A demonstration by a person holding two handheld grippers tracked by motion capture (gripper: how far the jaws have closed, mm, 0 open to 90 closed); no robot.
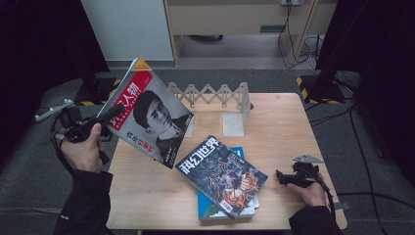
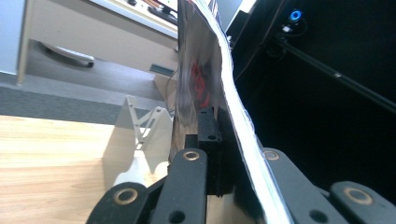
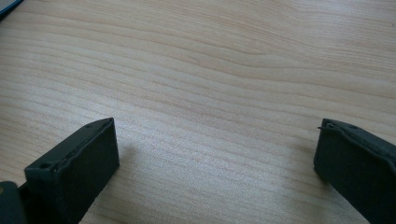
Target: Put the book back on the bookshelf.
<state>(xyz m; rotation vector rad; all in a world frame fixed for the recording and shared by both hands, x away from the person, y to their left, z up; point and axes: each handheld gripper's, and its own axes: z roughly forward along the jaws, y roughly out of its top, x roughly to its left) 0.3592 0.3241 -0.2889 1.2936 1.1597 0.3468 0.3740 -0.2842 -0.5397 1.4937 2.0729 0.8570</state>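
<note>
1. While your left hand [image 1: 84, 147] holds its tongs [image 1: 108, 117] off the bench's left edge, they are clamped on the near-left edge of the red-topped magazine [image 1: 151, 115], which hangs tilted in the air above the bench [image 1: 284, 127].
2. Seen along those tongs [image 2: 219, 140], the magazine [image 2: 205, 70] stands edge-on, pinched between the pads (pages bowing to the right).
3. Your right tongs [image 1: 280, 176] rest low over the bench's right side, spread apart with bare wood [image 3: 210, 84] between them, well away from that magazine.
4. Between both tongs lies a second magazine [image 1: 222, 176] on a blue book [image 1: 208, 208].
</note>
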